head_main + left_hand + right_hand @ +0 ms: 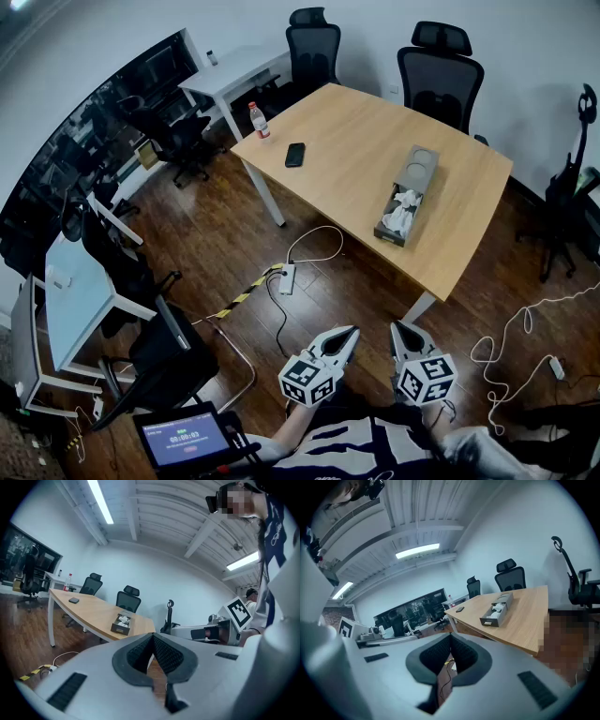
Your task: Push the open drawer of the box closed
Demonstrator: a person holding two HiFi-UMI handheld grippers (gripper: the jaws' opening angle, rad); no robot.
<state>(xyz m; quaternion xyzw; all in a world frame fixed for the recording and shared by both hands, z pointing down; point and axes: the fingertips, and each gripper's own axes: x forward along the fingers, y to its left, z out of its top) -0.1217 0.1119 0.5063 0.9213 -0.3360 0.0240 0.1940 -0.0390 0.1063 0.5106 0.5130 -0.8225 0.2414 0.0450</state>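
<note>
A grey box (415,171) lies on the wooden table (356,141), its drawer (397,216) pulled out toward the table's near edge with white crumpled stuff inside. The same box (122,623) is small and far off in the left gripper view, and the box (497,611) shows its open drawer front in the right gripper view. Both grippers hang low in front of the person, well short of the table. My left gripper (350,333) (153,637) has its jaws together with nothing held. My right gripper (397,328) (451,637) is likewise shut and empty.
A black phone (294,155) and a bottle (259,120) sit at the table's left end. Two black office chairs (441,70) stand behind it. A power strip (287,278) with cables lies on the floor before the table; a white cable (511,347) trails at right.
</note>
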